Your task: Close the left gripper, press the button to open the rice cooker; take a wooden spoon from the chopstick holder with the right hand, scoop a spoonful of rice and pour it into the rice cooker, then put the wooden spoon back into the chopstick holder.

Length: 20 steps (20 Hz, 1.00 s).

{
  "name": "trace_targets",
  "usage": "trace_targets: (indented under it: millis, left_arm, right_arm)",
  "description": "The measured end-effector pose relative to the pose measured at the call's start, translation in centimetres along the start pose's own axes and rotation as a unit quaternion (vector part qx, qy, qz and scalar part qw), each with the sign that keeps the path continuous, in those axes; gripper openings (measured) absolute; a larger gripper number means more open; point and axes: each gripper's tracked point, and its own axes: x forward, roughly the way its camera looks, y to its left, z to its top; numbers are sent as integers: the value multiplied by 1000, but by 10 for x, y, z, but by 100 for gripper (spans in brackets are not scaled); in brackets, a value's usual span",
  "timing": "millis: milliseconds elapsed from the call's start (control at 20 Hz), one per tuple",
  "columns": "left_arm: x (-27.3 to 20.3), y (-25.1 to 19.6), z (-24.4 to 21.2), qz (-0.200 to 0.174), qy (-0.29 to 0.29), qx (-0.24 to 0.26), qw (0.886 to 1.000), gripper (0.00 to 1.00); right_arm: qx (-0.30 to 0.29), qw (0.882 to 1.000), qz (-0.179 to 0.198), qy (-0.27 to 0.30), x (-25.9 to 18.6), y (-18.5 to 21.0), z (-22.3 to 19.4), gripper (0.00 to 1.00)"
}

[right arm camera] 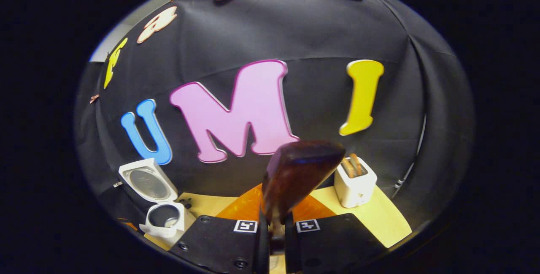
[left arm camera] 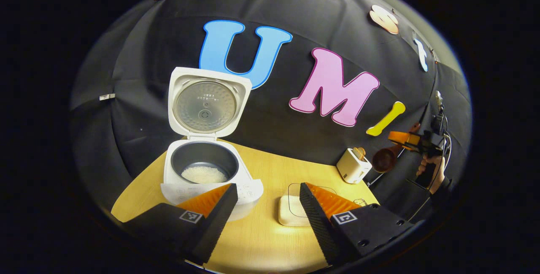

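1. The jaws of the left gripper (left arm camera: 265, 206) are seen spread wide apart with nothing between them, held above the pale wooden worktop (left arm camera: 261, 240).
2. The jaws of the right gripper (right arm camera: 276, 234) are seen clenched on the handle of the dark brown wooden spoon (right arm camera: 295, 172), whose bowl is raised in front of the camera, above the worktop (right arm camera: 379, 219).
3. In the left gripper view, the right gripper (left arm camera: 422, 141) is seen far off at the right edge, held by a hand (left arm camera: 434, 172), with the wooden spoon (left arm camera: 384, 160) carried in the air just beside the white chopstick holder (left arm camera: 353, 166).
4. The white rice cooker (left arm camera: 206, 181) is found at the left of the worktop, just behind the left finger, with its lid (left arm camera: 206, 101) swung upright and open.
5. A layer of white rice (left arm camera: 203, 174) is seen at the bottom of the dark inner pot.
6. A white square container (left arm camera: 291, 210) is set on the worktop between the cooker and the chopstick holder, partly hidden by the right finger of the left gripper.
7. In the right gripper view, the open rice cooker (right arm camera: 162, 217) is seen at the lower left and the chopstick holder (right arm camera: 355, 183), with wooden utensils standing in it, just right of the spoon's bowl.
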Motion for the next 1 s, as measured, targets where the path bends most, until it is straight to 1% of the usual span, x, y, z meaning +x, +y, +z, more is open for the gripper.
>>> trace_targets:
  millis: [150,250,400,500,550,600,650,700,750,900,1000]
  left_arm:
    - [2,-4,0,20,8,14,1000,95]
    - [1,-6,-2,34,12,10,999,96]
    - [-5,-10,-7,56,22,1,998,96]
    - [-7,-18,-8,54,23,9,998,95]
    - [-7,-25,-9,49,24,9,998,96]
    - [-6,-30,-8,48,22,6,999,92]
    - [-4,-34,-7,47,20,1,999,96]
    - [-2,-39,-7,45,20,-5,999,92]
    - [0,-44,-7,43,20,-12,999,96]
    - [-1,-54,-7,30,16,-32,999,96]
    - [-3,-51,-8,38,16,-35,999,96]
  right_arm:
    - [20,999,-28,26,-11,-48,-34,18]
    - [41,997,-44,41,-15,-74,-63,19]
    - [69,993,-55,73,-16,-100,-109,19]
    - [79,991,-62,88,-11,-115,-136,18]
    - [81,990,-65,94,-7,-121,-148,18]
    - [85,989,-68,102,-4,-125,-159,19]
    - [90,988,-70,107,-3,-128,-168,18]
    - [93,987,-71,110,1,-131,-175,19]
    - [94,987,-68,111,4,-131,-181,18]
    - [87,987,-65,117,12,-133,-196,18]
    - [87,986,-62,128,14,-131,-208,19]
